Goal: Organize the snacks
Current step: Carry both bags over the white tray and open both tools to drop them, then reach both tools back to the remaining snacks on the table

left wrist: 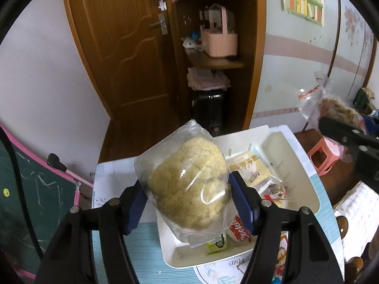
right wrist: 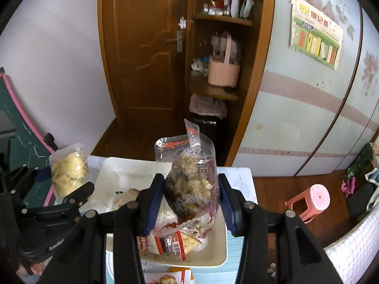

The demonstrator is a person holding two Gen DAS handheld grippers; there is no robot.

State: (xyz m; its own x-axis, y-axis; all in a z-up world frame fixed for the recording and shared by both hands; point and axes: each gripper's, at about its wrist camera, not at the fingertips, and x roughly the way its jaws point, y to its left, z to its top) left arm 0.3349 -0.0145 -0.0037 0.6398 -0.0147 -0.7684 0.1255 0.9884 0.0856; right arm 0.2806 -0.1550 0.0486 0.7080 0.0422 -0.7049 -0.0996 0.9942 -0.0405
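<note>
My left gripper is shut on a clear bag of yellow crumbly snack and holds it above the white tray; the bag also shows in the right wrist view. My right gripper is shut on a clear red-printed bag of puffed snack pieces, held above the tray; that bag shows at the right in the left wrist view. Several snack packets lie in the tray, among them a red cookie pack and a beige packet.
The tray sits on a table with a blue striped cloth. A pink stool stands on the floor at the right. A wooden door and shelves with a pink basket are behind. A green chalkboard stands left.
</note>
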